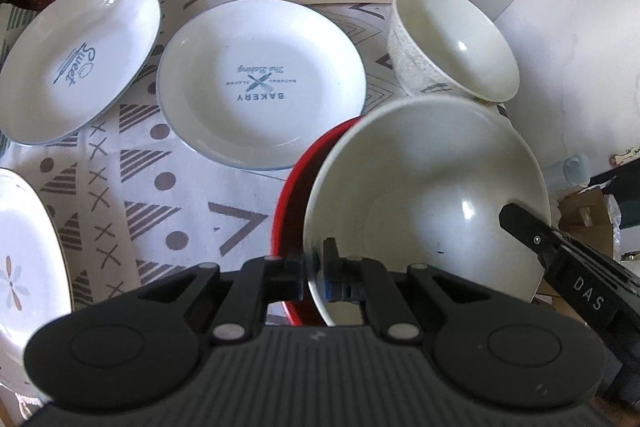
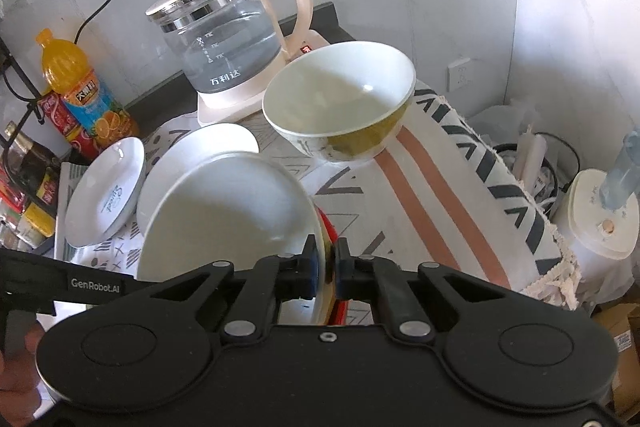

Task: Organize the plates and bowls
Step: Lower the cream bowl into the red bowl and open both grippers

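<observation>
White bowl (image 1: 424, 195), red bowl (image 1: 298, 179)

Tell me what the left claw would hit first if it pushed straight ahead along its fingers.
The left claw is already shut on the white bowl's rim, so it would press further onto that bowl at once; the red bowl lies just beneath.

Daylight from right, bright wall patch; glare spots inside white bowl (image 1: 424, 195); strong fisheye bending at edges; near gripper parts soft.
</observation>
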The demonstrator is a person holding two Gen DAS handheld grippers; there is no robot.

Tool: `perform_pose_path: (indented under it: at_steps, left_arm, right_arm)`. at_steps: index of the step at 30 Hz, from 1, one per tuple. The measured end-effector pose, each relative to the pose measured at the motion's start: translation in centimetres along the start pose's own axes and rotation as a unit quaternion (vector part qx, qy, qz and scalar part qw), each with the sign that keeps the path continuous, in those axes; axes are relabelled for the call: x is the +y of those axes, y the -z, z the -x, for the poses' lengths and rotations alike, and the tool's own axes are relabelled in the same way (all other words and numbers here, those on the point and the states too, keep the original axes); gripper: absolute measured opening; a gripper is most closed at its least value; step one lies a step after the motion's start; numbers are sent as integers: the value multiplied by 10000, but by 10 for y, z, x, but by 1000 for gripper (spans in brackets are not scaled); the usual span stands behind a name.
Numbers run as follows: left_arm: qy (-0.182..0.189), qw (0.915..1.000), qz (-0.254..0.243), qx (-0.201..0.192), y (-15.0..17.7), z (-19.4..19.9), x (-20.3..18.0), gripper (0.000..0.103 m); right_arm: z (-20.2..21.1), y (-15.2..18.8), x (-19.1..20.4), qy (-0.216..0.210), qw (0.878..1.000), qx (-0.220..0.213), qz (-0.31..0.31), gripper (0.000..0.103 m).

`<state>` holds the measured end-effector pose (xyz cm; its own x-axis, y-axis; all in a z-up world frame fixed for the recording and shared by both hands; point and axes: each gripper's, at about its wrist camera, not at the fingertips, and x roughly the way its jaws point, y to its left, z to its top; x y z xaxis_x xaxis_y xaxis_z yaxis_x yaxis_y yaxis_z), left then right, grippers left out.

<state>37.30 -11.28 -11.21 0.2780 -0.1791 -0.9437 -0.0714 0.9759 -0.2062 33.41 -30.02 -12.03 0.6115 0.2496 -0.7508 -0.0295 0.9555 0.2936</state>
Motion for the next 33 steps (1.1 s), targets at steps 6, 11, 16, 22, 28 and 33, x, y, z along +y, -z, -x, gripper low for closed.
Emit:
perform_pose_path:
  at_steps: [6,11,16,22,28,33]
  left_arm:
    - [35,9999,3,-167,-4,11,4,6]
    - [19,9996,17,-294,-7,24,6,8]
    - [-52,9992,58,-399,-12,30,12,8]
    - [-36,9990,169,-417,-15,31,20,8]
    - [-66,9991,242,-345,-15,26,26,8]
    - [-96,9990,244,-360,-19,27,26,8]
  right_arm:
    - [-3,-2,6,64,9997,-74,234,8]
    - [-5,-4,10,116,9993,-46,339,8]
    - [-7,-5,14,208,9987,0,470,8]
    - [-7,-7,18,340,9970,113,690,7]
    - [-7,-5,23,502,9949,215,847,9]
    - [-2,-8,20,403,9967,286,636,13]
